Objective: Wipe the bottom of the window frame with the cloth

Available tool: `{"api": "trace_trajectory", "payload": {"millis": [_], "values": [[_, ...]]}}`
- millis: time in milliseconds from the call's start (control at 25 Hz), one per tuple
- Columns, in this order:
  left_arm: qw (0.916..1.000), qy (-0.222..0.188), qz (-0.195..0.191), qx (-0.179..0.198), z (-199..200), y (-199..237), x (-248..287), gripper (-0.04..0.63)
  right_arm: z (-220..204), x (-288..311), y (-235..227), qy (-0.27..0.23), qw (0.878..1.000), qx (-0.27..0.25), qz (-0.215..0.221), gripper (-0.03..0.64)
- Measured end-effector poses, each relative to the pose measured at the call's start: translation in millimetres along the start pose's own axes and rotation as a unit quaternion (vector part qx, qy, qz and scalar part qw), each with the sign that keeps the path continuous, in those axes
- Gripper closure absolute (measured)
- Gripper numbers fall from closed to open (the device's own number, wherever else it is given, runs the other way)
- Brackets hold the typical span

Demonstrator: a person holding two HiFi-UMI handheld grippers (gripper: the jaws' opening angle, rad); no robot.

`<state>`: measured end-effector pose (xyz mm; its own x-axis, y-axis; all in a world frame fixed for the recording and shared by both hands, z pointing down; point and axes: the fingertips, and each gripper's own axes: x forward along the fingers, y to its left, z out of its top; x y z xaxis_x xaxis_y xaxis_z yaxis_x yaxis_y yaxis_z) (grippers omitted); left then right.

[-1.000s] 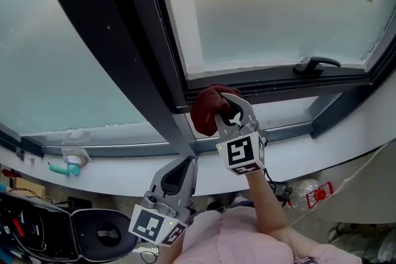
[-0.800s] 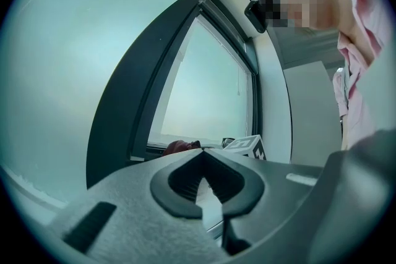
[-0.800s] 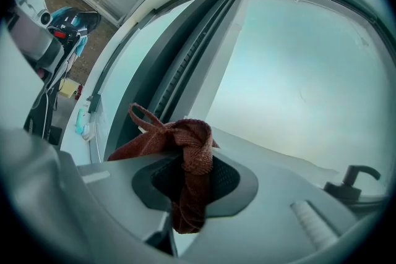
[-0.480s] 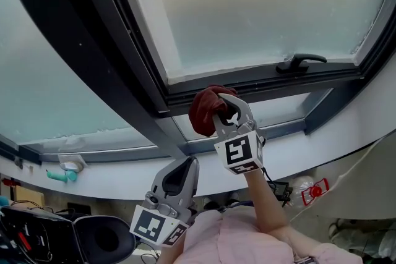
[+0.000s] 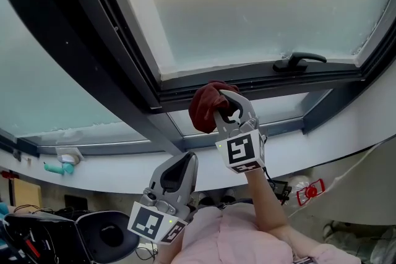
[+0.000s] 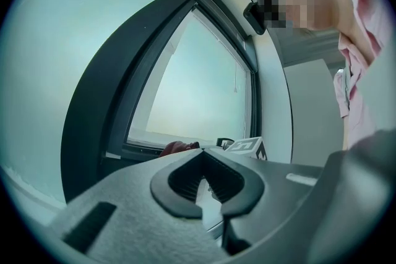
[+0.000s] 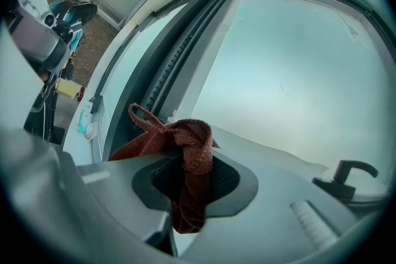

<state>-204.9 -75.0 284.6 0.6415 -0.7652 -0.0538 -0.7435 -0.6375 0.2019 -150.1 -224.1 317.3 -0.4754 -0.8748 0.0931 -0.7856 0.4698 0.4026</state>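
Evidently the wipe is progressing: along the window frame's bottom rail [image 5: 260, 78], the right gripper [image 5: 230, 107], clamped on the dark red cloth [image 5: 203, 109], has crept slightly toward the window handle [image 5: 299, 60]. The left gripper [image 5: 184, 161] hangs well below that handle, jaws together, empty. The stretch nearest the handle likely remains to be wiped.

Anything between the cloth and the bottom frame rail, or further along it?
Nothing visible separates the cloth, clamped in the right gripper, from the bottom frame rail. Further right, the window handle sits on that rail and may interrupt a rightward wipe.
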Motion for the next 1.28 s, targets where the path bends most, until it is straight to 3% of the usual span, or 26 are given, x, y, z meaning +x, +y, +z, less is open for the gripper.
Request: {"api": "trace_trajectory", "payload": {"millis": [1280], "values": [[1.0000,-0.001,0.004,0.007,-16,-44,34,0.597,-31,-33,-60,-0.009,1.000,0.026,-0.014,0.541]]}}
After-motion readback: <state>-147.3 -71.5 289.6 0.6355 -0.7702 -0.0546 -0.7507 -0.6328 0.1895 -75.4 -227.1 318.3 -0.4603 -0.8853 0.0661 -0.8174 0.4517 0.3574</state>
